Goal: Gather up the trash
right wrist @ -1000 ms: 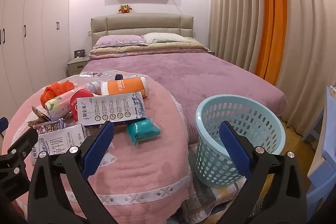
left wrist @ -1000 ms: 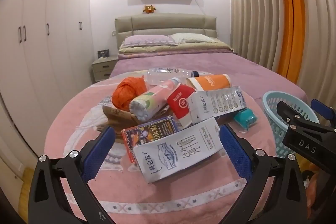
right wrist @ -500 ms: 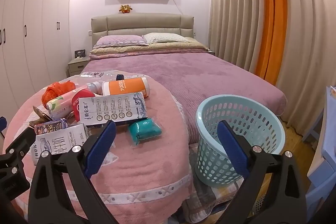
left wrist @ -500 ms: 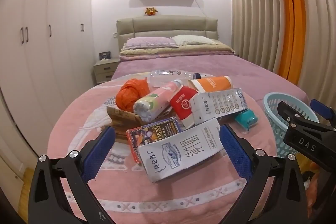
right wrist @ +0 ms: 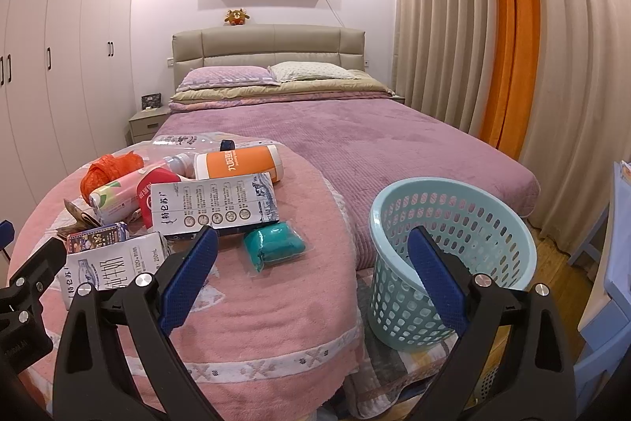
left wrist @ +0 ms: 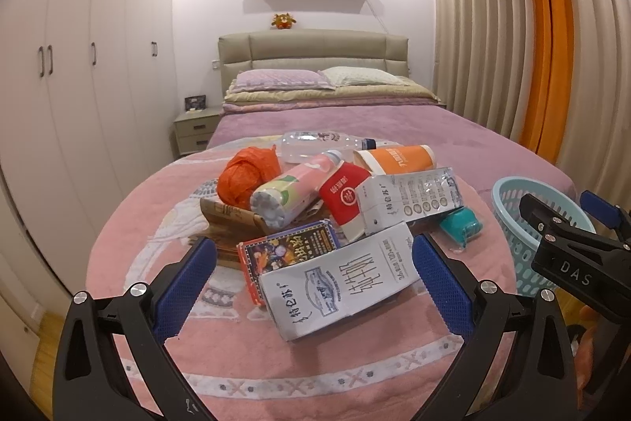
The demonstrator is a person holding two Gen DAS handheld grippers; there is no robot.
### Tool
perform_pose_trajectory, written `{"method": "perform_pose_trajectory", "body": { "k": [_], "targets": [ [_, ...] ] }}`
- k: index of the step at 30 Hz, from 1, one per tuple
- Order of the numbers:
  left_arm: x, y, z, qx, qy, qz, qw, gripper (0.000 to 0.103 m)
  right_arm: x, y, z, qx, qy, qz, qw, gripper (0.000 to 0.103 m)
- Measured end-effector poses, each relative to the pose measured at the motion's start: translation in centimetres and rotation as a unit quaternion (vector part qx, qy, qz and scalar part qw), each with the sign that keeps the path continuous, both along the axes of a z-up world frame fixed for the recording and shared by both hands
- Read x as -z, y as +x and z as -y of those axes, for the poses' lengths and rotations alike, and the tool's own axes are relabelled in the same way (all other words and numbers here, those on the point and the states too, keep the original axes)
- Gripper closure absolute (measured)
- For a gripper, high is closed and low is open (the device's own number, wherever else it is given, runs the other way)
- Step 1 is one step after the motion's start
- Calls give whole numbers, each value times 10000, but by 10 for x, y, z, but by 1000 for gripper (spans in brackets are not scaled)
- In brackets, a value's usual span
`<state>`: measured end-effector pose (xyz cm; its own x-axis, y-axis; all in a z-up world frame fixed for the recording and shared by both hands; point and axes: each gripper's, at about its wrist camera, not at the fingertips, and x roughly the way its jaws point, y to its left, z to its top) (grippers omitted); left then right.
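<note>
So nothing's grabbed yet. My left tool (left wrist: 313, 269) hangs wide open over the nearest white flattened milk carton (left wrist: 339, 281), and the right tool (right wrist: 311, 269) is spread just as wide, empty, aimed between the teal sealed packet (right wrist: 275, 246) and the pale blue perforated plastic basket (right wrist: 449, 251) on the floor beside the bed. All the trash sits piled on the round pink-covered surface (left wrist: 252, 354). My worry is that the carton leans on the dark printed box (left wrist: 288, 252), so a sloppy pinch could drag both or slide the stack off the edge.
</note>
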<state>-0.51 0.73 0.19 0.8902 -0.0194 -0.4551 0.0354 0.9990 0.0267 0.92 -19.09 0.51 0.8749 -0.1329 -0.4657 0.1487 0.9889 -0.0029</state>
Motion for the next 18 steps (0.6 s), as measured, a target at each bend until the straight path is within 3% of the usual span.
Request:
{"method": "perform_pose_trajectory", "body": {
  "k": [18],
  "targets": [
    [-4, -3, -2, 2, -81, 70, 9999, 7, 0, -2, -5, -23, -8, 7, 10000, 11]
  ]
}}
